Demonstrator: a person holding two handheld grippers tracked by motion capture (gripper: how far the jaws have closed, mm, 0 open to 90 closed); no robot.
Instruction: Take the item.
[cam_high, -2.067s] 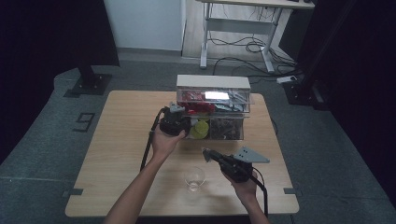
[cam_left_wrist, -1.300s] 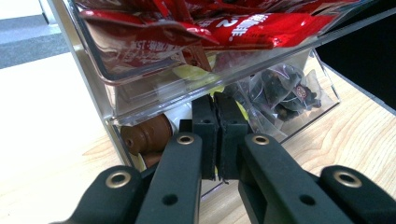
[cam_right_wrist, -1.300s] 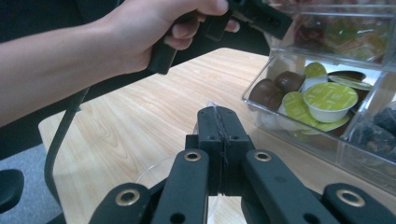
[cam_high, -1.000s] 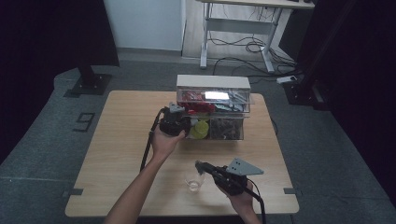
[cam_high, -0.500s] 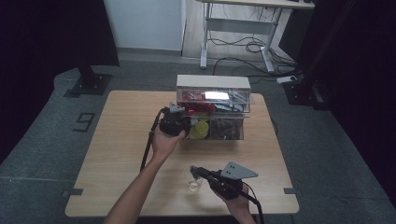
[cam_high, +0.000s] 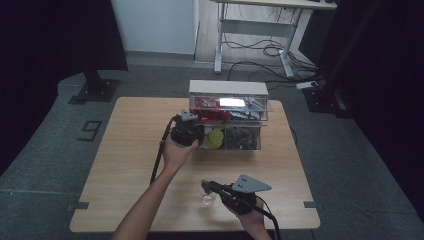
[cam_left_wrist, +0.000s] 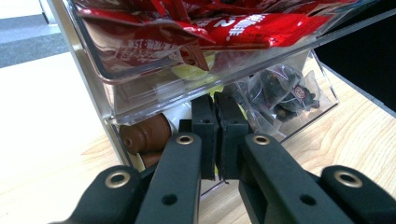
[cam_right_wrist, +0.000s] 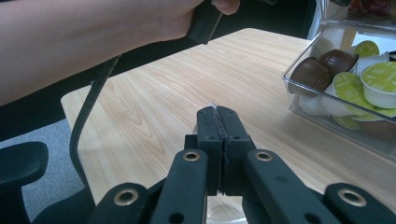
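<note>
Grey floor surrounds a wooden desk (cam_high: 125, 150) in the high view; a clear drawer organizer (cam_high: 227, 117) stands at its far side, the left gripper (cam_high: 187, 132) against its lower left drawer, and the right gripper (cam_high: 210, 187) pinches the rim of a clear cup (cam_high: 207, 199) near the front edge.

Left gripper view: jaws together at the drawer front, brown capsules (cam_left_wrist: 144, 135) behind.

Right gripper view: jaws clamped on the cup's thin rim; green-lidded capsules (cam_right_wrist: 369, 77) to the right.

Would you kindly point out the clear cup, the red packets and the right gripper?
clear cup (cam_high: 206, 199): high view, its rim beside the gripper tips.
red packets (cam_left_wrist: 243, 23): left gripper view, a packet's printed face.
right gripper (cam_right_wrist: 218, 122): right gripper view, between its fingertips.
</note>
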